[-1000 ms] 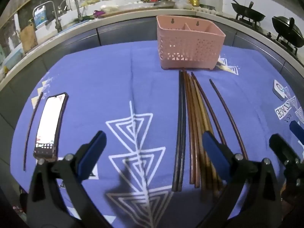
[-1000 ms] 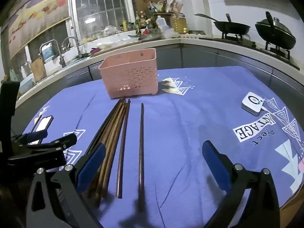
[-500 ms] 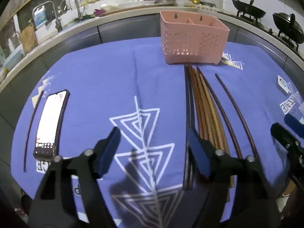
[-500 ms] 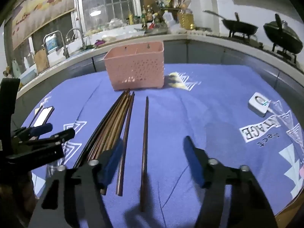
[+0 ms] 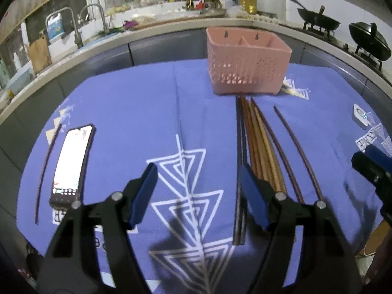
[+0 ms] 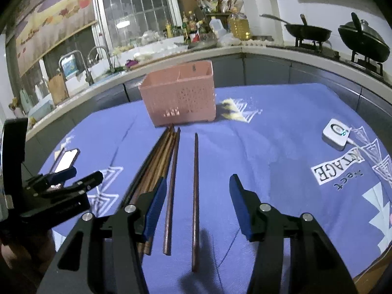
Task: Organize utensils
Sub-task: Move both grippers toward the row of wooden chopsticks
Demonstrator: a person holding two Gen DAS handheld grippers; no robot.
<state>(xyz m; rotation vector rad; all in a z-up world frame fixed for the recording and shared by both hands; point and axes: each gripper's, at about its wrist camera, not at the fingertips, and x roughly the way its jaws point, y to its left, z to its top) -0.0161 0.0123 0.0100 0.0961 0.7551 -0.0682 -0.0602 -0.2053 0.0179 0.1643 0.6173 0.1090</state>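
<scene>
Both grippers' jaws have just been closing from wide open: the left gripper (image 5: pixel 196 193) and right gripper (image 6: pixel 196 205) now sit half-spread, grasping nothing. The chopsticks (image 6: pixel 161 169) lie bundled on the blue cloth (image 5: pixel 137 112) in front of the pink basket (image 6: pixel 181 98). They look light, stiff and probably slippery, so pinching mid-shaft seems best. Only the left view shows a stray stick (image 5: pixel 46 171) beside the phone (image 5: pixel 72 164).
</scene>
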